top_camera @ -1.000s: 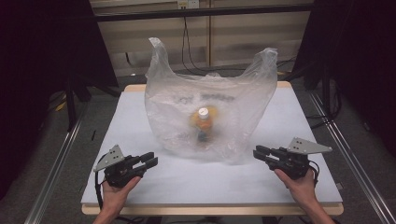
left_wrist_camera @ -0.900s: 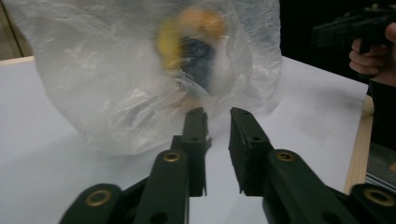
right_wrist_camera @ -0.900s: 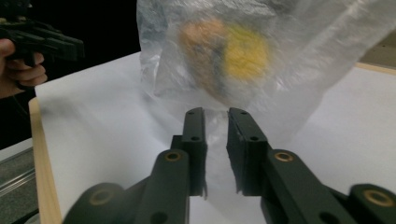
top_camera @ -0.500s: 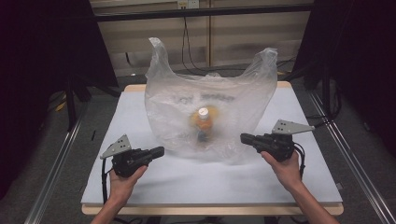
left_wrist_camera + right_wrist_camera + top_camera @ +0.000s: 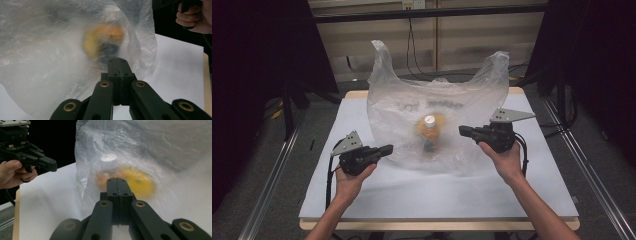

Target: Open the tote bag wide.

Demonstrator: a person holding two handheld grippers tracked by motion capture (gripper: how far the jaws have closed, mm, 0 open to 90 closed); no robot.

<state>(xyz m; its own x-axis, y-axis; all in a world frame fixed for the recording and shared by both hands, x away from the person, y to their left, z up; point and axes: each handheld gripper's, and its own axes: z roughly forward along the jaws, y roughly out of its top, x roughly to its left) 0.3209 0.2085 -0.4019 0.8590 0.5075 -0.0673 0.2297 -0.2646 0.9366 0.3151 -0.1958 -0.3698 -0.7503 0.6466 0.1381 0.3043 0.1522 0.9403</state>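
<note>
A translucent plastic bag (image 5: 402,107) stands open-topped on the white table (image 5: 437,190). Inside it I make out a bottle with a white cap (image 5: 429,120) amid blurred orange-yellow contents (image 5: 105,37). My left gripper (image 5: 386,148) is shut and empty, its tip just at the bag's lower left side (image 5: 50,50). My right gripper (image 5: 463,131) hovers at the bag's right side, its jaws just closed together with nothing between them. In the left gripper view the shut jaws (image 5: 118,59) point at the bag; in the right gripper view the shut jaws (image 5: 117,179) face the yellow contents (image 5: 140,182).
Metal rails (image 5: 272,185) run along both sides of the table, with dark curtains beyond. Cables (image 5: 412,45) hang down the back wall. The front strip of the white table lies bare between my forearms.
Both hands have lifted and moved inward toward the bag. The right gripper came left up to the bag's side; the left gripper came forward and right.
</note>
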